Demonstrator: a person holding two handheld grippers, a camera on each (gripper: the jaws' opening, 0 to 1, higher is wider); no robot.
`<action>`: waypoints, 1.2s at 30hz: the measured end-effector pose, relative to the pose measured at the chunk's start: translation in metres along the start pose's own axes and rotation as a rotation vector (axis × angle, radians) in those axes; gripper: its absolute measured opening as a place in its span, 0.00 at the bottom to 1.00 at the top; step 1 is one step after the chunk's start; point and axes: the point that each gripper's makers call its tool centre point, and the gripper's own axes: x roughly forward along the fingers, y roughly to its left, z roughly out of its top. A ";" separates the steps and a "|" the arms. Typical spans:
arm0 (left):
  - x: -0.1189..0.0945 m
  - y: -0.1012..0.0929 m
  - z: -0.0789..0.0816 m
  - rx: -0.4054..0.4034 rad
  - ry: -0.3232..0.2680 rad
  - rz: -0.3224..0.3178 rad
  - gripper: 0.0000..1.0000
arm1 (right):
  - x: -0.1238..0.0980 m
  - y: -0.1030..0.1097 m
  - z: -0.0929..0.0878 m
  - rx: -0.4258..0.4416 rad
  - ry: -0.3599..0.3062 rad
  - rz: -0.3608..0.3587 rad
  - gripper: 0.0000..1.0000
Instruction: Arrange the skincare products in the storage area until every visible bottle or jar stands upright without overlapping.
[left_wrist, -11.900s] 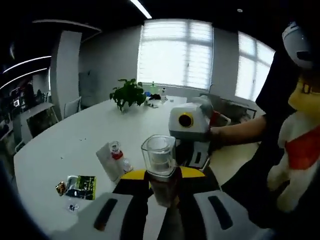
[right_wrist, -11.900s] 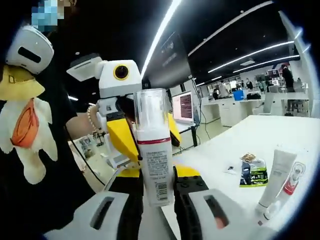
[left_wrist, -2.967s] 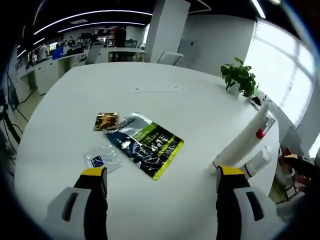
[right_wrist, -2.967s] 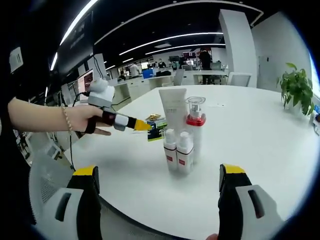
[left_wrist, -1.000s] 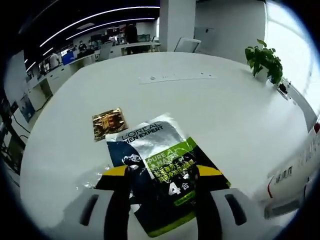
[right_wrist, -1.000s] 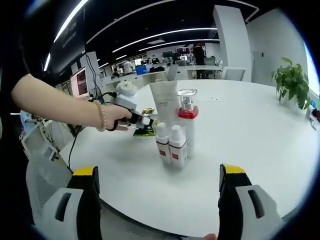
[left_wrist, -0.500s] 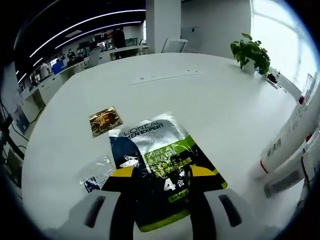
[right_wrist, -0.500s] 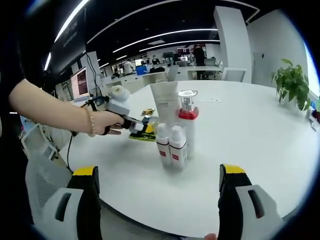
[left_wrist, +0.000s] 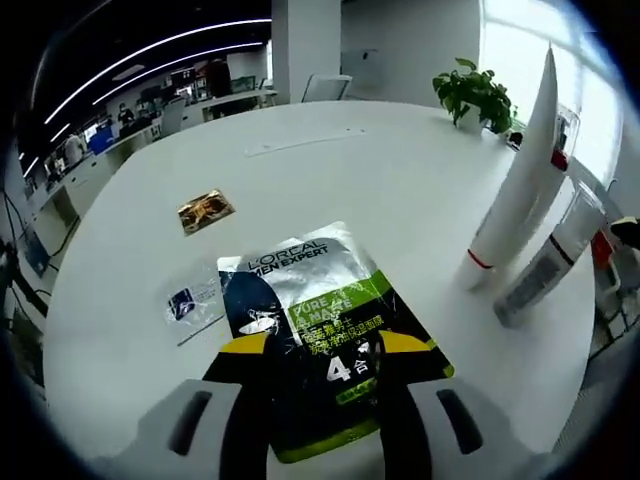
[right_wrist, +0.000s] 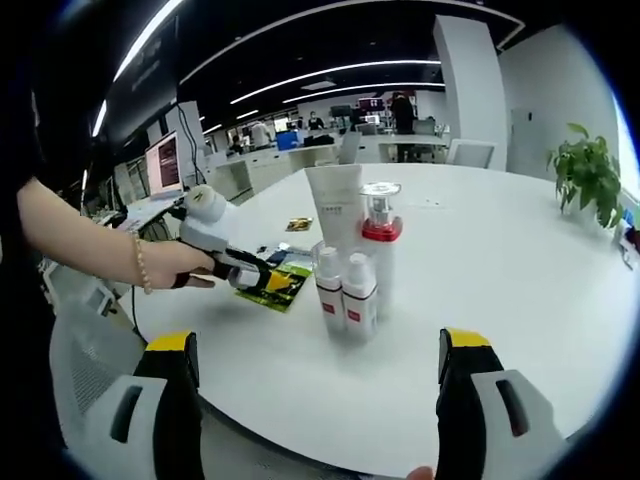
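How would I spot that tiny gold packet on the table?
Start from the big white round table. Find the large dark and green sachet between the left gripper's fingers; beyond it lies the gold packet, alone, the only shiny brown-gold square there.

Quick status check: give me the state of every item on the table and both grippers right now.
left gripper: shut on the face mask pack
face mask pack: gripped at its near edge
white tube: upright
red-collared pump bottle: upright
two small bottles: upright, side by side
gold sachet: flat
clear sachet: flat
right gripper: open
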 end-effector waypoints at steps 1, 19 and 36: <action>-0.002 -0.001 -0.002 0.002 0.001 -0.002 0.33 | 0.000 0.000 0.000 -0.001 0.000 0.001 0.99; -0.062 -0.019 -0.062 0.038 0.038 -0.048 0.33 | 0.001 0.007 0.000 -0.045 0.002 0.026 0.99; -0.103 -0.032 -0.105 0.066 0.093 -0.087 0.33 | 0.000 0.018 0.000 -0.106 0.005 0.054 0.99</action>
